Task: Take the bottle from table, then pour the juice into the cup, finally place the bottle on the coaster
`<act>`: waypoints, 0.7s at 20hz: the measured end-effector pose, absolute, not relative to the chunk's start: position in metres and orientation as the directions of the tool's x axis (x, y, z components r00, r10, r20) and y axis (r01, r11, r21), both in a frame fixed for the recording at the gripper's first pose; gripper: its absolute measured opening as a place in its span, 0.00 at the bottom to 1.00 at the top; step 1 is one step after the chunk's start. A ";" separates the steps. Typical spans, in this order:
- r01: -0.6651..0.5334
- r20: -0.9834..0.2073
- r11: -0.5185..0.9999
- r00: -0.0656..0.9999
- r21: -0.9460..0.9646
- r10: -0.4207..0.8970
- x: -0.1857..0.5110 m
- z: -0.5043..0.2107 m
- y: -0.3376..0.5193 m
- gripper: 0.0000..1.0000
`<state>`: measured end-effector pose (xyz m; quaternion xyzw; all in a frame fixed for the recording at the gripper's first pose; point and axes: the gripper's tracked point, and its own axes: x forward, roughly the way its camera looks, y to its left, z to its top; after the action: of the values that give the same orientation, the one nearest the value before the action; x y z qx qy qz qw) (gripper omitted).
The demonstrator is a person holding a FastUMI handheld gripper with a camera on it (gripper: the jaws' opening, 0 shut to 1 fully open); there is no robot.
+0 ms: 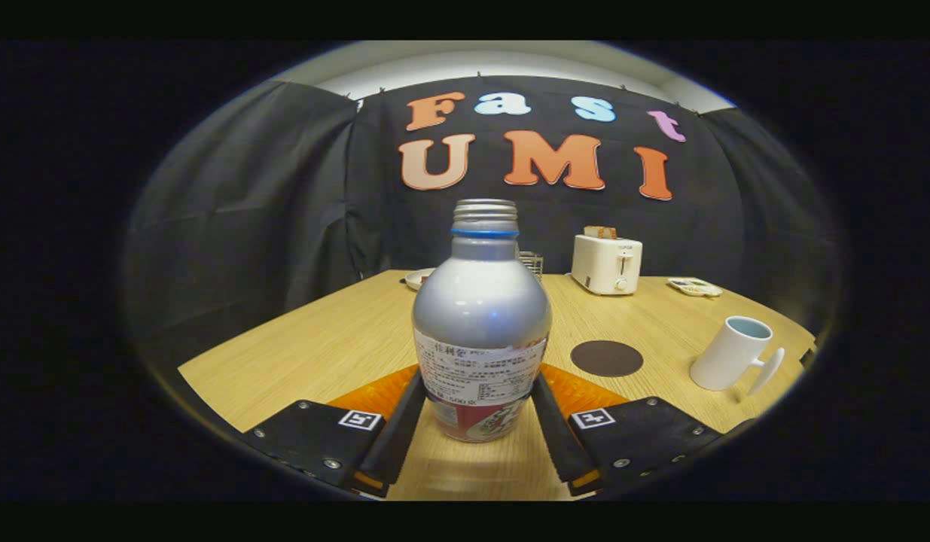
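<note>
Black cloth walls [246, 218] (creased), pale ceiling strip [510, 62] above, light wood table [336, 339].

Satin metal bottle [481, 316], woodgrain table [321, 346]

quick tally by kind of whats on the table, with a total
bottle, between the gripper fingers: 1
cup: 1
coaster: 1
toaster: 1
small dishes at the far edge: 2
wire rack: 1
total: 7

The bottle [481, 316] is silver with a blue neck ring, a white printed label and a red base. The cup [730, 354] is white, the coaster [606, 358] dark brown, the toaster [606, 263] cream, the table [321, 346] pale woodgrain.
</note>
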<state>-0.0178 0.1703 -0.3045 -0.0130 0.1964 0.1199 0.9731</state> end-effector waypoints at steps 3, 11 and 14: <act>-0.222 -0.373 0.964 0.890 0.147 0.262 -0.011 -0.290 0.171 0.76; -0.170 -0.361 0.893 0.870 0.417 0.335 0.005 -0.272 0.163 0.76; -0.120 -0.354 0.856 0.875 0.504 0.331 0.012 -0.270 0.152 0.76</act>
<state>0.0121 0.1523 -0.2700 0.2404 0.2193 0.1201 0.9379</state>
